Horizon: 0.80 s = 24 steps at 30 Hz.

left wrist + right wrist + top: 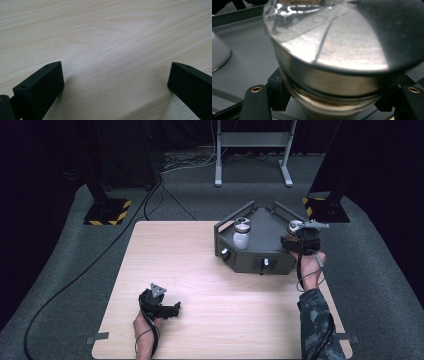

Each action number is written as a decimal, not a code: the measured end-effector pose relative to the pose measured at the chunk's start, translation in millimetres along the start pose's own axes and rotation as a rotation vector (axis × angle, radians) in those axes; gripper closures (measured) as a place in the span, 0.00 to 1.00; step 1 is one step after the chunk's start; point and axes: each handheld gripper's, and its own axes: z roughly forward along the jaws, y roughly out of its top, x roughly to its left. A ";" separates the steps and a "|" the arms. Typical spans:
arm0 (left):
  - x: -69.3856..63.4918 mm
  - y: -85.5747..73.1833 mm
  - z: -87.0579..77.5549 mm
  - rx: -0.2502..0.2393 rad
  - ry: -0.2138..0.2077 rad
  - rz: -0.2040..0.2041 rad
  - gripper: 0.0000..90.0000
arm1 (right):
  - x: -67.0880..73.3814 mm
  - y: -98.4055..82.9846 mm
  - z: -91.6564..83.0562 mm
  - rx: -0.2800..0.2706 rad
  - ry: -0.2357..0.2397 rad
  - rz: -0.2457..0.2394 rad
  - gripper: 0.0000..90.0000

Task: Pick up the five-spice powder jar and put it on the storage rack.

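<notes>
While the left tongs (172, 310) gape idle, the right tongs (332, 100) clamp a jar (332, 57) under its steel lid on the box (260, 227); glass looks slippery, fragile.

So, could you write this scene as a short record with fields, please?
surface: wooden table
device: dark grey box with knobs on its front, at the table's far right
on box: white jar with a metal lid, upright
left gripper: near the table's front left, fingers wide apart over bare wood, holding nothing
right gripper: at the box's right side, fingers on either side of a second jar with a metal lid
grip on second jar: cannot tell if closed
</notes>
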 end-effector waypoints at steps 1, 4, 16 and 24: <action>0.0 -0.1 0.0 -0.001 0.000 -0.001 0.00 | 0.0 0.4 0.0 0.002 0.000 -0.001 0.34; -0.1 0.1 0.0 0.000 0.000 0.000 0.00 | -0.2 1.6 0.1 0.006 0.000 -0.003 0.33; 0.1 -0.2 0.0 -0.001 -0.001 -0.001 0.00 | 3.7 4.4 -4.8 0.029 -0.009 -0.014 0.08; 0.5 -0.4 -0.1 -0.002 -0.002 -0.003 0.00 | 4.3 3.6 -19.9 0.061 0.010 -0.038 0.01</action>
